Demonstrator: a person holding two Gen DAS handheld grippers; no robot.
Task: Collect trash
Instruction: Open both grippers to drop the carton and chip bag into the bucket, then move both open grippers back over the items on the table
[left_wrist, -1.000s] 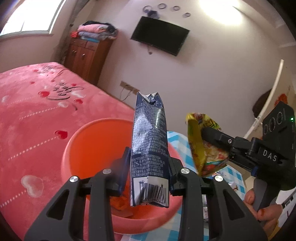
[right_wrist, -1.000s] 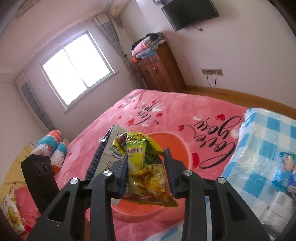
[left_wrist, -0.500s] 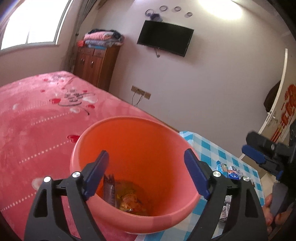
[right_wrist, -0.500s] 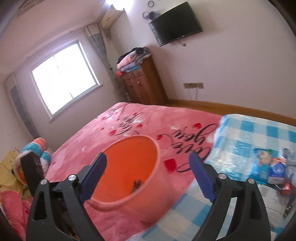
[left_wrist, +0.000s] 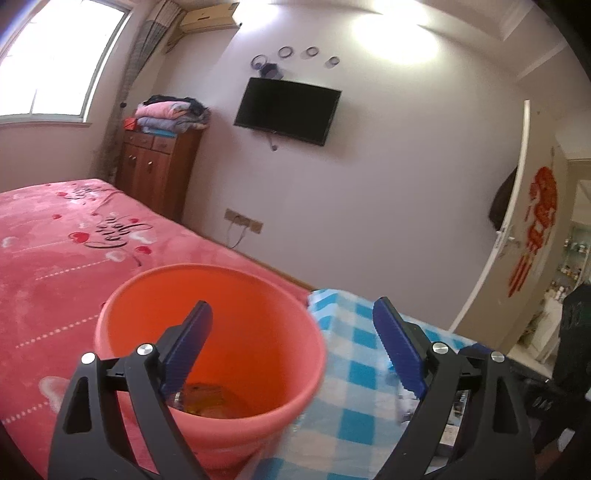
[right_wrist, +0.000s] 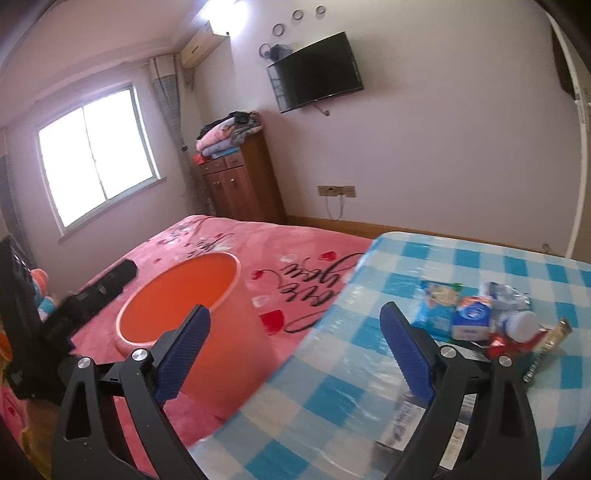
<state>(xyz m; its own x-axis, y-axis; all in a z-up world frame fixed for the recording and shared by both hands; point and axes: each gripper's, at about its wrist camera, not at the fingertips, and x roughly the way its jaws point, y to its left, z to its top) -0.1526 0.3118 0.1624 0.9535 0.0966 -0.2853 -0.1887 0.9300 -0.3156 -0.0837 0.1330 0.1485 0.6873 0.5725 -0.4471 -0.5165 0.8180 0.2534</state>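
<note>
An orange bucket (left_wrist: 229, 295) stands on the pink bed, with dropped trash (left_wrist: 207, 398) lying at its bottom. It also shows in the right wrist view (right_wrist: 177, 295). My left gripper (left_wrist: 291, 350) is open and empty, just above the bucket's right rim. My right gripper (right_wrist: 295, 350) is open and empty, over the edge of the blue checked table (right_wrist: 332, 424). Several pieces of trash lie on the table at the right: a blue snack packet (right_wrist: 436, 306), a small carton (right_wrist: 471, 321) and a crumpled plastic bottle (right_wrist: 513, 314).
The pink bed (left_wrist: 55, 251) fills the left. The checked table (left_wrist: 354, 387) stands right of the bucket. A wooden cabinet (right_wrist: 240, 184) and a wall TV (right_wrist: 317, 74) are at the back. A printed sheet (right_wrist: 424, 424) lies on the table under my right gripper.
Both grippers opened and dropped the dark carton and the yellow snack bag into the bucket. Both have since swung right, toward the table.
</note>
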